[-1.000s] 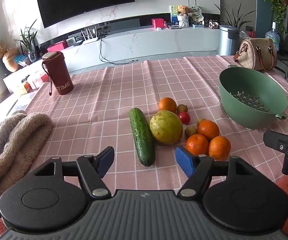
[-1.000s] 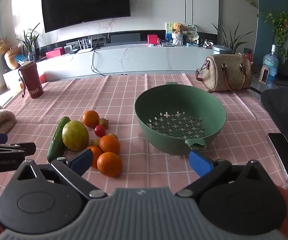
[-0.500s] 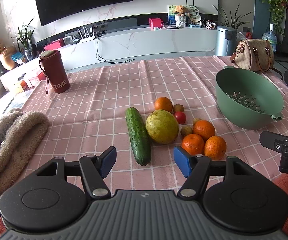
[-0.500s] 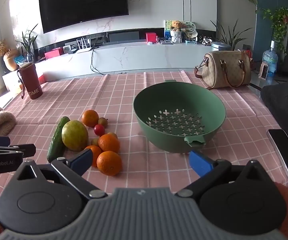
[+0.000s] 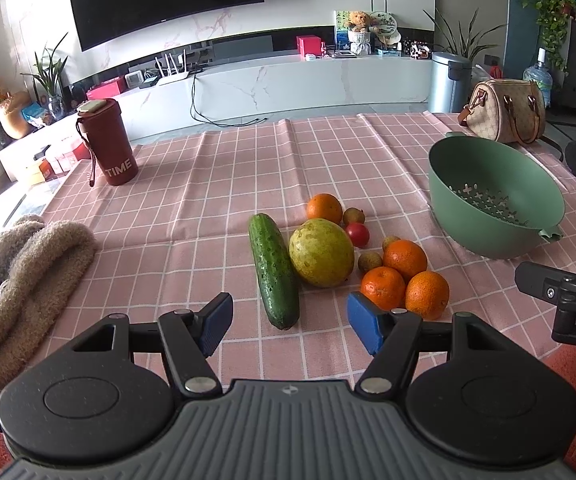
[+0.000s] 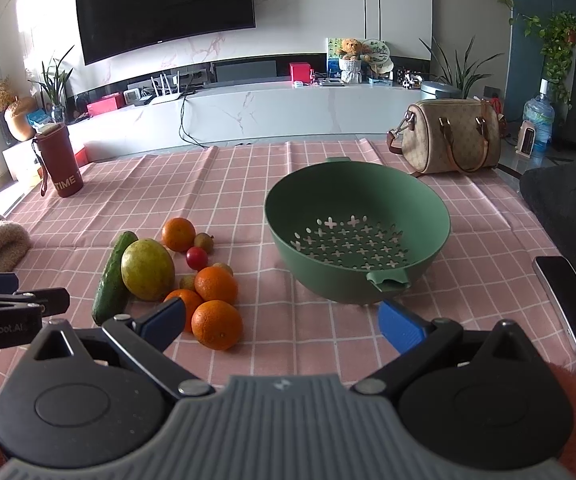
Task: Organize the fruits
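A pile of fruit lies on the pink checked tablecloth: a cucumber (image 5: 273, 270), a large yellow-green fruit (image 5: 321, 252), several oranges (image 5: 404, 259), a red tomato (image 5: 357, 234) and small brown fruits. An empty green colander bowl (image 5: 492, 196) stands to their right; it also shows in the right wrist view (image 6: 358, 232). My left gripper (image 5: 290, 322) is open and empty, just short of the cucumber's near end. My right gripper (image 6: 281, 322) is open and empty, in front of the bowl, beside the oranges (image 6: 216, 324).
A red TIME cup (image 5: 107, 142) stands at the far left. A beige fluffy cloth (image 5: 19, 276) lies at the left edge. A handbag (image 6: 450, 140) sits behind the bowl. A phone (image 6: 570, 304) lies at the right edge.
Both grippers have shifted slightly; the fruit and bowl sit a little differently in view. Nothing was taken hold of or moved on the table.
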Available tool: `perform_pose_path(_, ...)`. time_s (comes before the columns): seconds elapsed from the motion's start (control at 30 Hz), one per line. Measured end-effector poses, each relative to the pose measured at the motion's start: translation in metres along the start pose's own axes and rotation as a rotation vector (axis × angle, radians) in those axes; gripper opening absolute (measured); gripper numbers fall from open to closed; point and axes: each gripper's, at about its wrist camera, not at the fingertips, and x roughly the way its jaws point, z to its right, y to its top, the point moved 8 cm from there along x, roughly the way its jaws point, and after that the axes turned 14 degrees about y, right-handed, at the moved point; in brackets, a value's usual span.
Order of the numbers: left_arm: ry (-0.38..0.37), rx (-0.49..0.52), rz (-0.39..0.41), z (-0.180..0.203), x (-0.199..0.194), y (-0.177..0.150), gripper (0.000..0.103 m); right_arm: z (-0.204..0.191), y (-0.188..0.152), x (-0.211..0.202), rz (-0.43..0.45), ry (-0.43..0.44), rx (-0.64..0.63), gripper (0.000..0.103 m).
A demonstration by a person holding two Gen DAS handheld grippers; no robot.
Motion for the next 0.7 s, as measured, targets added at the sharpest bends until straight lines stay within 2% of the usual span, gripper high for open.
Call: perform_pose_path(0.7,-0.01,0.01,-0.005,0.0026,-0.0003,-0.0023,0.078,-0.0002,-0.0009,0.0006,-0.004,-0.004,0.001,0.098)
